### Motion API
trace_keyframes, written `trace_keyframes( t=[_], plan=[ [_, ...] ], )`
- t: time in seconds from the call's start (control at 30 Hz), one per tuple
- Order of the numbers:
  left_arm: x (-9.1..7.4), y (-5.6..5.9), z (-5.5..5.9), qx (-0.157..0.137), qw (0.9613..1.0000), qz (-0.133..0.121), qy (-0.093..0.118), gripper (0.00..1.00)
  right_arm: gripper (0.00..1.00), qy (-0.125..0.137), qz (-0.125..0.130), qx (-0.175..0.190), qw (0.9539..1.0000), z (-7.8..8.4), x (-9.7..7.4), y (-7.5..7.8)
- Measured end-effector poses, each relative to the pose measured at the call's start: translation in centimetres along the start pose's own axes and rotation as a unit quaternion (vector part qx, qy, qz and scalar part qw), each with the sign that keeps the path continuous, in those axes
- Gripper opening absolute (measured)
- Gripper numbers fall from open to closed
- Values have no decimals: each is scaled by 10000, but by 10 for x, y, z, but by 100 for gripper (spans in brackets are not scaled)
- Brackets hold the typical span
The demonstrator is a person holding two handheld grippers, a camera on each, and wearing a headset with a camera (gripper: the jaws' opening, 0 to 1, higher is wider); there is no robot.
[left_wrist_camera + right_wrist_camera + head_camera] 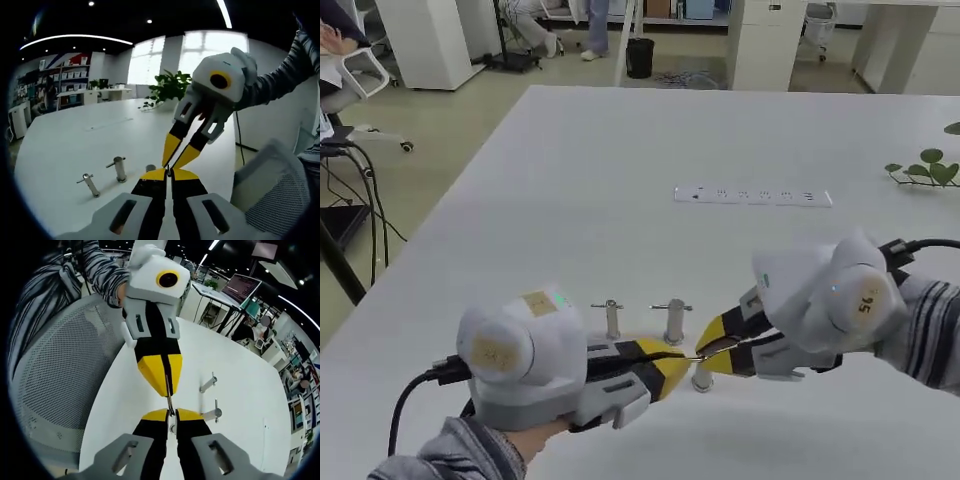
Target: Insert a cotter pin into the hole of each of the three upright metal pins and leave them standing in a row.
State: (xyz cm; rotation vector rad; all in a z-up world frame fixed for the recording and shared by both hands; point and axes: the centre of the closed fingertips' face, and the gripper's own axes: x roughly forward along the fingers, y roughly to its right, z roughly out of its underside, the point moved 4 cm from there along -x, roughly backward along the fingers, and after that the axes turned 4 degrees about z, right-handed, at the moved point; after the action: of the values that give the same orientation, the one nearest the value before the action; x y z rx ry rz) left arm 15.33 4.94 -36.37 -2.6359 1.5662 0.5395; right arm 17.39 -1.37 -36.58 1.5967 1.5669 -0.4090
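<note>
Yellow tips of the left gripper and right gripper meet in the head view, both pinched on a thin cotter pin, half hiding the near pin. The left gripper view has the other two pins upright beside, bare table around. The right gripper view barely shows the cotter pin.
</note>
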Motion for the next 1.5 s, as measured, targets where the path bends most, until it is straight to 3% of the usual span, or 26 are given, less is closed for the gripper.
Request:
trace_keyframes(
  t=[0.17, 0.6, 0.73, 1.0, 1.23, 1.5],
  plan=[
    [-3, 4, 1, 381, 9991, 176, -111, 0, 0, -27, -137, -16, 9999, 1, 0, -5],
    [-2, 6, 4, 604, 9978, 180, -226, 0, 0, -95, -219, -210, 9995, 1, -5, -8],
    [0, 3, 5, 609, 9978, 22, -247, 1, 0, -81, -95, -212, 9997, 2, -7, -5],
    [12, -1, 5, 646, 9975, -163, -248, 17, 0, -97, 143, -277, 9995, 11, -13, 3],
    [26, -7, 5, 575, 9975, -347, -225, 24, 0, -172, 303, -178, 9992, 27, -19, 9],
    [38, -21, 17, 625, 9938, -750, -536, 29, 0, -301, 437, 16, 9986, 52, -22, 14]
  ],
)
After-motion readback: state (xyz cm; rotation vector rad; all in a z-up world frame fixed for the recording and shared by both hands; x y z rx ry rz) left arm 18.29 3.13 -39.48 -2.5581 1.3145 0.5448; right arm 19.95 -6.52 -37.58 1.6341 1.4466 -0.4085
